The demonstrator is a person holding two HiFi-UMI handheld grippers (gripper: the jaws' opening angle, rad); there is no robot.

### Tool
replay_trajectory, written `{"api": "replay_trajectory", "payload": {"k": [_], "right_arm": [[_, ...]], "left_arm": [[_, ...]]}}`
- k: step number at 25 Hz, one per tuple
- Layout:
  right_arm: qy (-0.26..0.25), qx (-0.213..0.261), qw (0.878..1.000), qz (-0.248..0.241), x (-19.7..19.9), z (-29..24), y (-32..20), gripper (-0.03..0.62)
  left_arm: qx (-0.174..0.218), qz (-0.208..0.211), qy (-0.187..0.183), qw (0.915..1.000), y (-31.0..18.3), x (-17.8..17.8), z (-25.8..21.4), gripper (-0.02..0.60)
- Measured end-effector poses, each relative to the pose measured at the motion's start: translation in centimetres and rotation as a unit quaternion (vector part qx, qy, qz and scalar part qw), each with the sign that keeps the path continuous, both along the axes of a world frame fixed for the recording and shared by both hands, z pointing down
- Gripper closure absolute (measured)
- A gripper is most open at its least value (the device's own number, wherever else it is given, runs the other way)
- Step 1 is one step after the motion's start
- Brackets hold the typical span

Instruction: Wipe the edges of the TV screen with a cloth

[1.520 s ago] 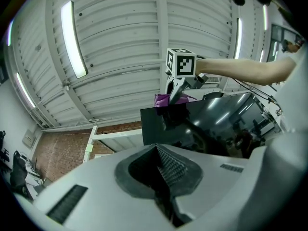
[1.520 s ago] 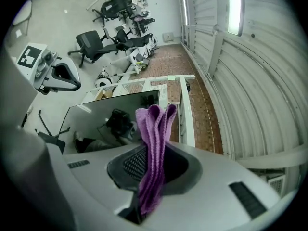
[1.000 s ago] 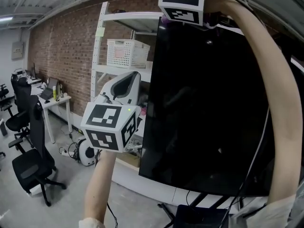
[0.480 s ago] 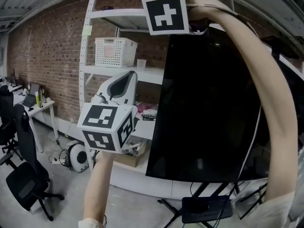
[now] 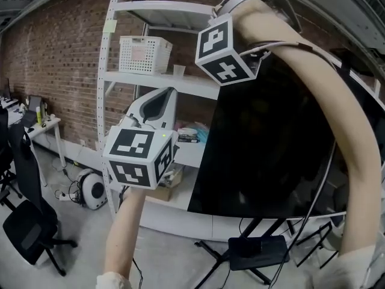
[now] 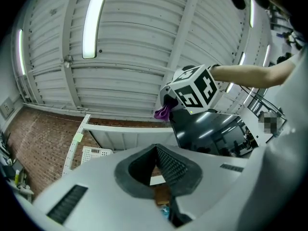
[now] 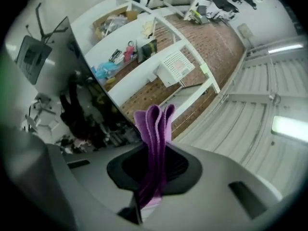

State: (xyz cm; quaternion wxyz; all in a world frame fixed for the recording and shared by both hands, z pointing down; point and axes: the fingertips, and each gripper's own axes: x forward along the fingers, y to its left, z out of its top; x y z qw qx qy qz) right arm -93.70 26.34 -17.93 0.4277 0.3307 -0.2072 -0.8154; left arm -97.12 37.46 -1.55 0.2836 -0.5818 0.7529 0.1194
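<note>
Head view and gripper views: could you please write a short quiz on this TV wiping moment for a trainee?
1. True or false: the left gripper holds the cloth.
2. The cloth's colour is: A green, B purple, C white?
3. In the head view, near which corner of the TV is the right gripper?
Key: 1 false; 2 B; 3 top left.

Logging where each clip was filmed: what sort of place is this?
Probably a workshop or lab-style office in an industrial building: bare brick wall, white metal shelving, and an office chair on a concrete floor.
</note>
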Motion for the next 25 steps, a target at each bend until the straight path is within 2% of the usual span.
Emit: {"api": "replay_trajectory", "payload": {"k": [3, 6, 13, 17, 22, 25], "right_arm": [[0.046, 0.011, 0.998, 0.028, -0.8, 3.2, -0.5, 0.537], [0.09, -0.053, 0.994, 0.042, -1.7, 8.9, -1.0, 0.539], [0.182, -0.086, 0.974, 0.101, -0.9, 18.9, -1.9, 0.539], [0.192, -0.064, 0.971, 0.123, -0.4, 19.9, -2.2, 0.537], [0.19, -0.085, 0.97, 0.124, -0.6, 22.7, -2.0, 0.537], [0.193, -0.061, 0.972, 0.122, -0.7, 24.8, -2.6, 0.539]], "left_arm": [[-0.012, -0.001, 0.005, 0.9999, 0.2, -0.8, 0.9, 0.568], [-0.019, 0.001, 0.018, 0.9997, 0.7, -1.7, 2.1, 0.568], [-0.039, -0.001, 0.056, 0.9977, 2.1, -3.0, 5.4, 0.568], [-0.047, 0.001, 0.071, 0.9964, 2.9, -3.2, 7.0, 0.568], [-0.055, 0.006, 0.092, 0.9942, 3.7, -4.1, 9.1, 0.568], [-0.069, -0.008, 0.085, 0.9939, 3.8, -4.0, 10.3, 0.568]]}}
